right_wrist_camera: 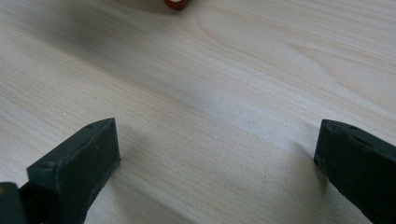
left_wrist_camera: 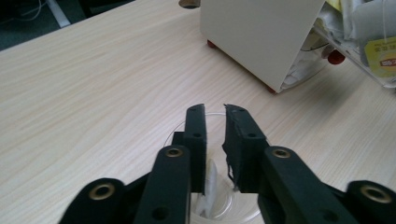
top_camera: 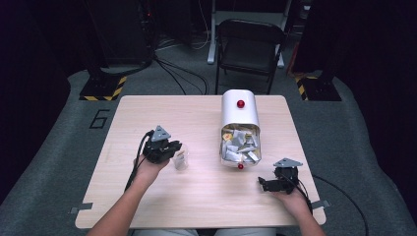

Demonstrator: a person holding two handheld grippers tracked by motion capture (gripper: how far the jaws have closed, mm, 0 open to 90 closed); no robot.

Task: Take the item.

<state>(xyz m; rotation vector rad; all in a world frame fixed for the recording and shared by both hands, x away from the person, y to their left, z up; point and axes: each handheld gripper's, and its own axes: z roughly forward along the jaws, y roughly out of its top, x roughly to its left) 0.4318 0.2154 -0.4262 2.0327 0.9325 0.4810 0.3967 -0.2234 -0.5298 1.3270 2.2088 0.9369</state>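
Seen from above, a person's two forearms come in from the near edge of a pale wooden table (top_camera: 196, 196), each hand holding a black gripper.

The right gripper (top_camera: 268, 185) lies low near the table's near right corner, pointing left. In its own view the jaws stand wide apart with bare wood between them, gripping nothing.

The left gripper (top_camera: 172, 147) is on the near left part of the table, pointing right at a small clear plastic cup (top_camera: 181, 158) that stands upright just beside it. In the left gripper view (left_wrist_camera: 215, 109), the jaws point down over the cup (left_wrist_camera: 219, 205), with a narrow gap between them. A white packet (left_wrist_camera: 210, 184) stands inside the cup, below that gap. Whether the pads press on the packet cannot be told from the pictures.

Farther back, right of centre, sits a white box (top_camera: 240, 115) with a red knob (top_camera: 240, 103) on top. Its clear front tray (top_camera: 241, 147) tilts open toward the person, full of paper packets. The cup is well to the left of this tray.

Beyond the table, a dark folding chair (top_camera: 248, 46) stands on the grey floor.
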